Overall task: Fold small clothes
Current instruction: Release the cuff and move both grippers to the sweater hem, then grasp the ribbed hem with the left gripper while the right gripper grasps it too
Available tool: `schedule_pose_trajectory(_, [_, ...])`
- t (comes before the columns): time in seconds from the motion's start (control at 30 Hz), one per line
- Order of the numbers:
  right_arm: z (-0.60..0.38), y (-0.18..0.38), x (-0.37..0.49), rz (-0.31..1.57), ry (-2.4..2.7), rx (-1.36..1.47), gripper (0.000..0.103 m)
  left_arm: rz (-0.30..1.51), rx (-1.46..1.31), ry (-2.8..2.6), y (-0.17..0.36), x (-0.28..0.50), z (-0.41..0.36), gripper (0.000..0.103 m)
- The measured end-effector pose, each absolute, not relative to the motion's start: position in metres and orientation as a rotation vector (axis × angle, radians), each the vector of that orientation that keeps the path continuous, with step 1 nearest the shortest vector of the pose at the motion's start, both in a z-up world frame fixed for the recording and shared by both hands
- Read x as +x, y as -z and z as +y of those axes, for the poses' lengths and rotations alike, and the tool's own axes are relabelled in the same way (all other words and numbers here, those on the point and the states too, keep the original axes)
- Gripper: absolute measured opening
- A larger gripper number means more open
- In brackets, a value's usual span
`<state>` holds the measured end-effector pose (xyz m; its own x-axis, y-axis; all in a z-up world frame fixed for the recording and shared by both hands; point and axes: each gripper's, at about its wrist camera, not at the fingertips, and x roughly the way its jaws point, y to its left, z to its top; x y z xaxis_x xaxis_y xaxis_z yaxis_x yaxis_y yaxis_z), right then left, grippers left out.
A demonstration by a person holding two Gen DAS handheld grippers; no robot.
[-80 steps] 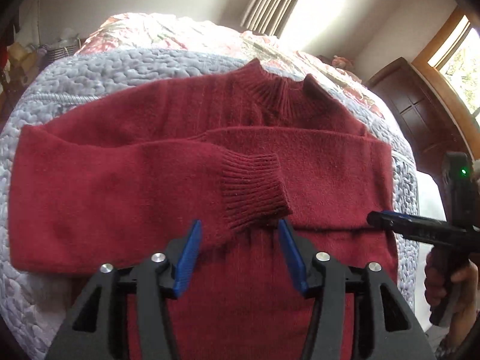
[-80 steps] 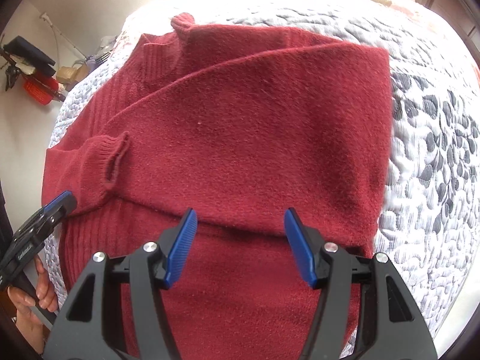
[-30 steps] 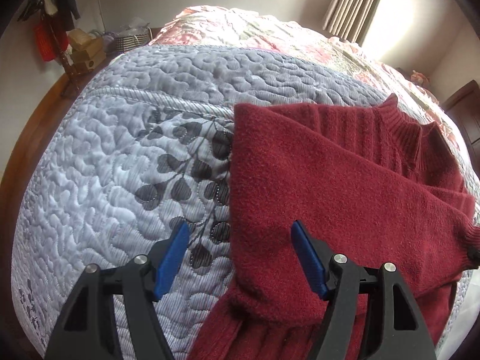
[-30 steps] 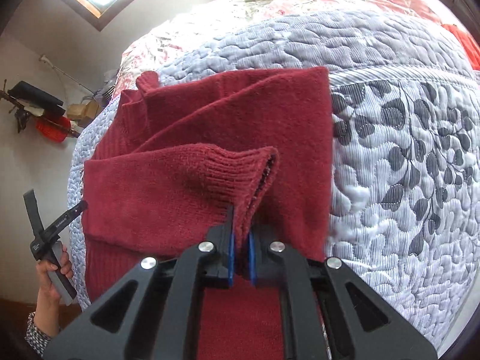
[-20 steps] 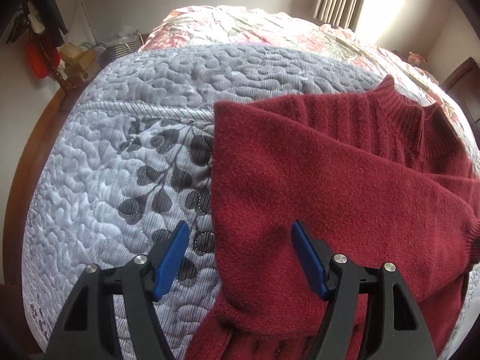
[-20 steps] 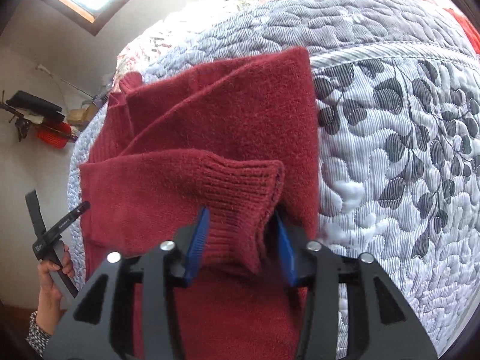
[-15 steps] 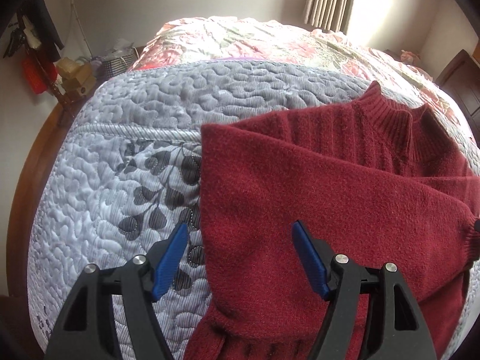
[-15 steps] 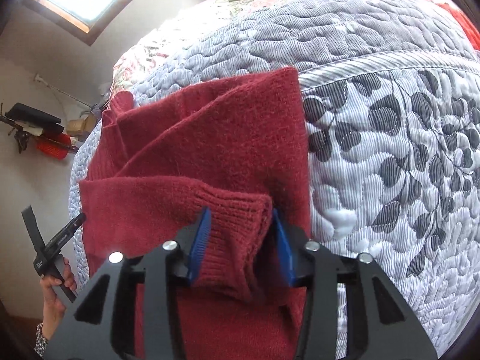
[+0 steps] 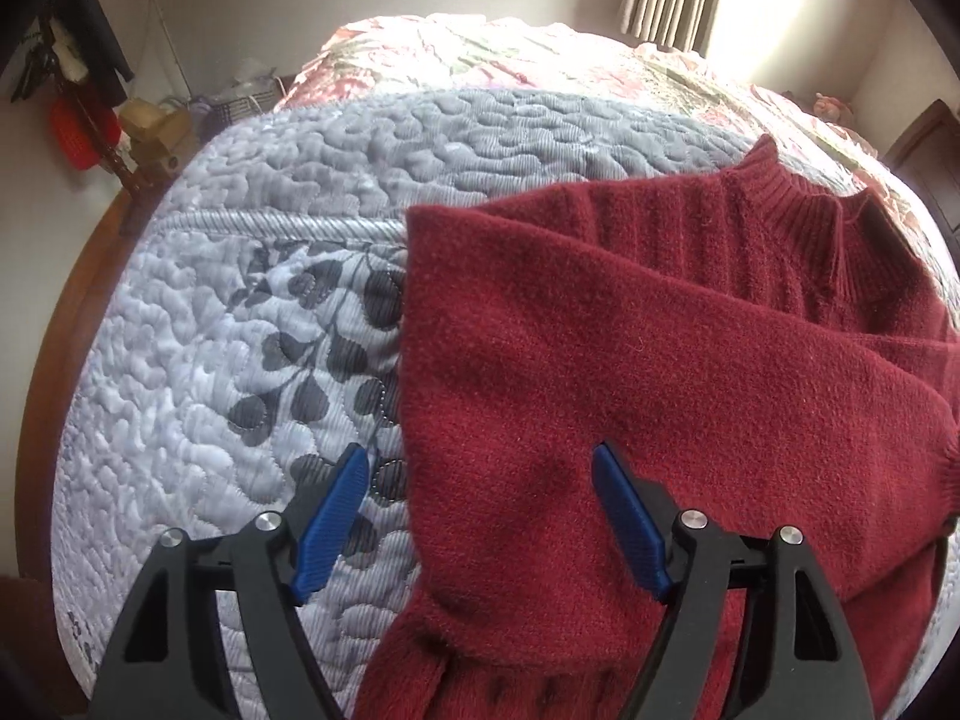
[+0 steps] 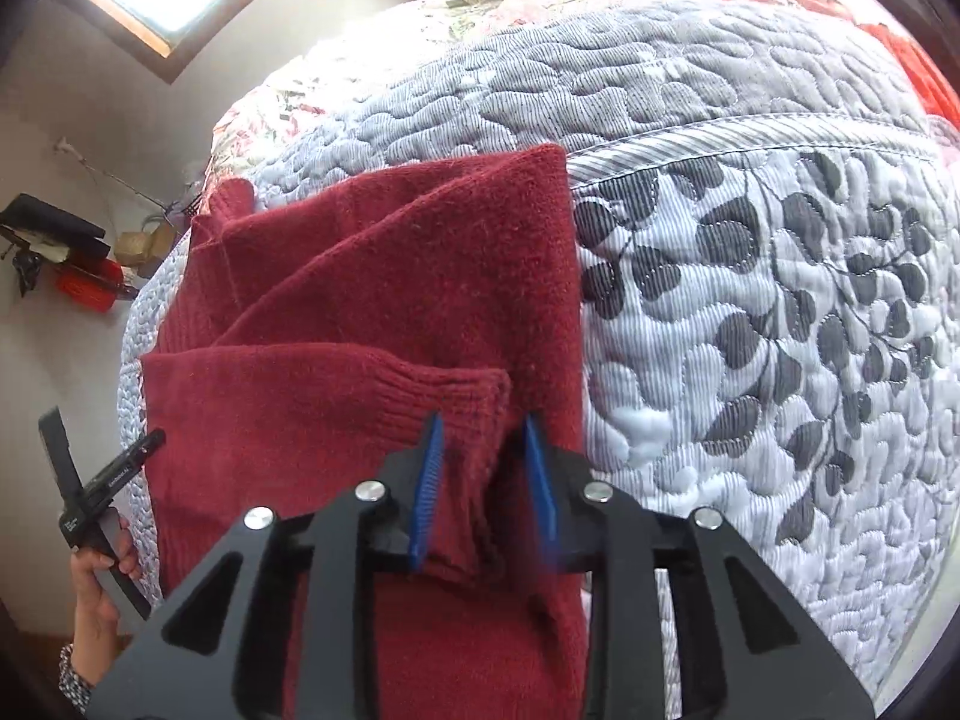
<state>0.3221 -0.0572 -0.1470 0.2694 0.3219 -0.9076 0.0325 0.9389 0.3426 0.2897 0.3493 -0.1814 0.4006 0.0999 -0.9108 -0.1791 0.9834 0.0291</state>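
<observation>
Left tool (image 9: 477, 516): my view shows its blue pads spread wide, holding nothing. It hovers over the sweater (image 9: 660, 372), straddling the garment's folded side edge: the left pad sits above the quilt (image 9: 228, 312), the right pad above red knit.

Right tool (image 10: 485, 483): pads parted about a cuff's width, with the ribbed sleeve cuff (image 10: 462, 402) standing between them. I cannot tell whether either pad presses the knit; no pinch visible.

Sweater: dark red, lying on the grey leaf-pattern quilt of the bed, both sleeves folded across the chest. Collar (image 9: 798, 192) points away from the left tool, far ahead and to its right. From the right tool, the body's straight folded edge runs just ahead and right of the pads, bare quilt beyond it.

At the lower left of the right wrist view, a hand (image 10: 99, 588) grips the other tool's handle, beside the sweater's far edge.
</observation>
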Motion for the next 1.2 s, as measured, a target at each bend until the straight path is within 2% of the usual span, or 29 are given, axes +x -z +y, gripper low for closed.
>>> schedule_pose_trajectory(0.1, [-0.052, 0.147, 0.307, 1.305, -0.219, 0.298, 0.032, 1.118, -0.055, -0.168, 0.172, 0.273, 0.345, 0.078])
schedule_pose_trajectory(0.13, [-0.051, 0.150, 0.304, 1.312, -0.206, 0.278, 0.027, 1.124, -0.063, -0.163, 0.174, 0.269, 0.345, 0.078])
schedule_pose_trajectory(0.17, [-0.051, 0.155, 0.302, 1.323, -0.183, 0.252, 0.023, 1.137, -0.067, -0.160, 0.178, 0.266, 0.345, 0.078])
schedule_pose_trajectory(0.33, [-0.055, 0.172, 0.297, 1.339, -0.149, 0.297, 0.022, 1.223, -0.072, -0.180, 0.212, 0.263, 0.350, 0.079])
schedule_pose_trajectory(0.43, [-0.062, 0.156, 0.287, 1.319, -0.172, 0.330, 0.027, 1.220, -0.107, -0.171, 0.202, 0.258, 0.355, 0.078])
schedule_pose_trajectory(0.53, [-0.065, 0.134, 0.264, 1.295, -0.180, 0.279, 0.042, 1.208, -0.119, -0.112, 0.183, 0.237, 0.361, 0.079])
schedule_pose_trajectory(0.6, [-0.069, 0.125, 0.241, 1.296, -0.206, 0.265, 0.042, 1.212, -0.113, -0.082, 0.175, 0.214, 0.367, 0.085])
schedule_pose_trajectory(0.73, [-0.074, 0.126, 0.182, 1.337, -0.226, 0.237, 0.045, 1.266, -0.122, -0.075, 0.175, 0.154, 0.382, 0.085])
schedule_pose_trajectory(0.9, [-0.064, 0.148, 0.098, 1.426, -0.216, 0.201, 0.046, 1.333, -0.146, -0.086, 0.184, 0.072, 0.389, 0.085])
schedule_pose_trajectory(1.0, [-0.061, 0.162, 0.048, 1.479, -0.223, 0.218, 0.051, 1.378, -0.171, -0.069, 0.193, 0.031, 0.389, 0.085])
schedule_pose_trajectory(1.2, [-0.065, 0.191, -0.024, 1.589, -0.216, 0.259, 0.051, 1.450, -0.186, -0.059, 0.214, -0.024, 0.386, 0.085])
